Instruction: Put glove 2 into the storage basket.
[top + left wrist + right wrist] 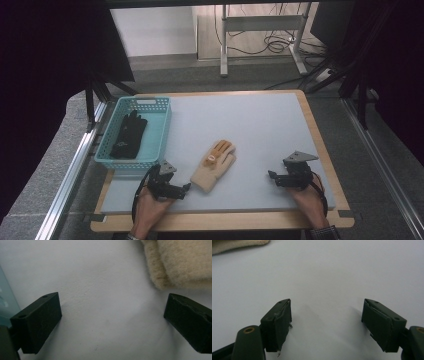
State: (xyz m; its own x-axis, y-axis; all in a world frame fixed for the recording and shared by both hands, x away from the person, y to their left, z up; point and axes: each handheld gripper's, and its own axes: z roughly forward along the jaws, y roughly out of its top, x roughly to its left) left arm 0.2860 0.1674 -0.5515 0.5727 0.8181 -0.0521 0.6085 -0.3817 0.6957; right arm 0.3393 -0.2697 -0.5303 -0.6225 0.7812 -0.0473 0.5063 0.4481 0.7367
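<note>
A cream knitted glove (214, 165) with orange fingertips lies flat near the front middle of the pale grey mat (240, 125); its cuff (180, 262) fills the upper right of the left gripper view. A black glove (128, 135) rests inside the light blue basket (150, 103) at the left. My left gripper (186, 187) sits just left of the cream glove's cuff, open, with bare mat between its jaws. My right gripper (271, 175) hovers low over the mat to the right of the glove, open and holding nothing (327, 315). A corner of the cream glove (234, 245) appears at the top left of the right gripper view.
The basket's pale wall (6, 302) edges the left gripper view. The mat lies on a wooden table (320, 145) with metal rails on both sides. Desk legs and cables (270, 42) stand on the floor behind.
</note>
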